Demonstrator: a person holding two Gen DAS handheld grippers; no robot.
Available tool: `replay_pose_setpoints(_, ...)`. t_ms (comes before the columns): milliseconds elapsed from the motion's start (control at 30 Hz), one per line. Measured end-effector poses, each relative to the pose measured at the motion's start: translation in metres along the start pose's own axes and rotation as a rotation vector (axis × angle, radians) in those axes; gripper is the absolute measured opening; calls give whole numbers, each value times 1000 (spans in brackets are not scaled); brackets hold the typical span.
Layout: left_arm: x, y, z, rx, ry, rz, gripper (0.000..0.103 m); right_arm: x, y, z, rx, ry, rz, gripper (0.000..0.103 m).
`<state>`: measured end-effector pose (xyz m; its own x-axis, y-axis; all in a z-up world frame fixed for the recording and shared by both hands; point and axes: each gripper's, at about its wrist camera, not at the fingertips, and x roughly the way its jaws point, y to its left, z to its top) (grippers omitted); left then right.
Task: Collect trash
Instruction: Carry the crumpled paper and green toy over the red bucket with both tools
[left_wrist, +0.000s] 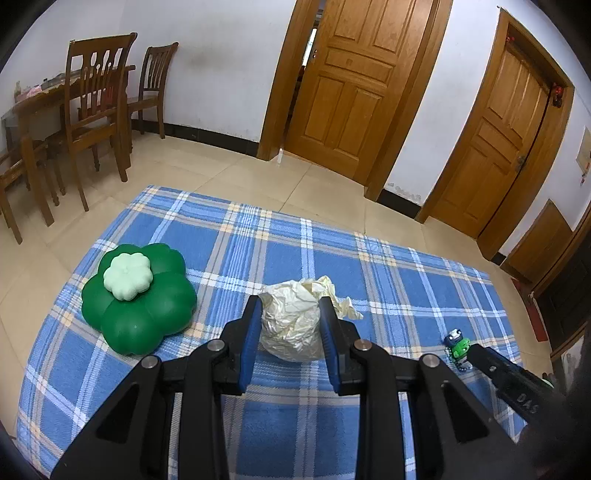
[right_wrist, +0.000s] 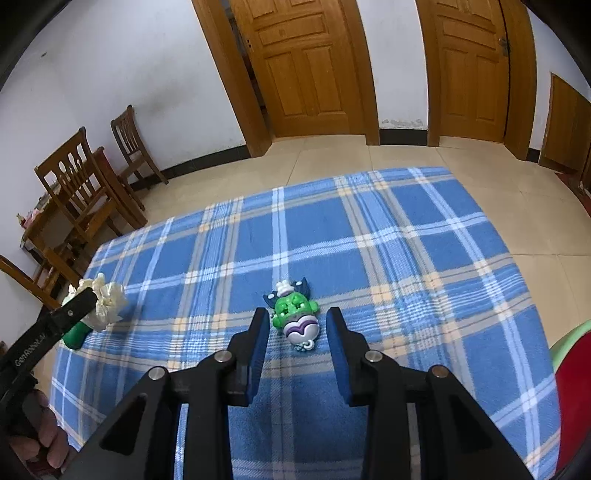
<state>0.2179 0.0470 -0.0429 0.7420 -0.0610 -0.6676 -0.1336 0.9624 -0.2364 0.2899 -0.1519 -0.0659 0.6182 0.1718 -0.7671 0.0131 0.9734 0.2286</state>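
A crumpled cream paper ball (left_wrist: 291, 325) is pinched between the blue pads of my left gripper (left_wrist: 290, 301), just above the blue plaid cloth (left_wrist: 258, 251). To its left stands a green flower-shaped container (left_wrist: 147, 314) with a pale green knob on its lid. A small green and white toy figure (right_wrist: 295, 314) lies on the cloth between the fingertips of my right gripper (right_wrist: 297, 314); the pads stand apart from it on both sides. In the right wrist view the left gripper (right_wrist: 92, 295) shows at the left with the paper ball (right_wrist: 109, 302).
The plaid cloth (right_wrist: 406, 240) lies on a tiled floor. Wooden chairs (left_wrist: 96, 110) and a table stand at the far left, and two wooden doors (left_wrist: 351, 81) are in the far wall. A red and green object (right_wrist: 572, 369) pokes in at the right edge. A hand (right_wrist: 48, 439) holds the left gripper.
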Motion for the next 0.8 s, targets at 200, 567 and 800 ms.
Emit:
replay_pose_setpoints(200, 4, 0, -2, 6, 11, 3, 31, 6, 12, -3, -59, 3, -37, 29)
replay_pose_setpoints(567, 3, -13, -8, 46, 14, -18, 31, -48, -1, -14, -26, -53, 11, 23)
replay_pose_setpoints(800, -5, -30, -13, 86, 14, -53, 31, -106, -30, -31, 37, -113, 18, 23)
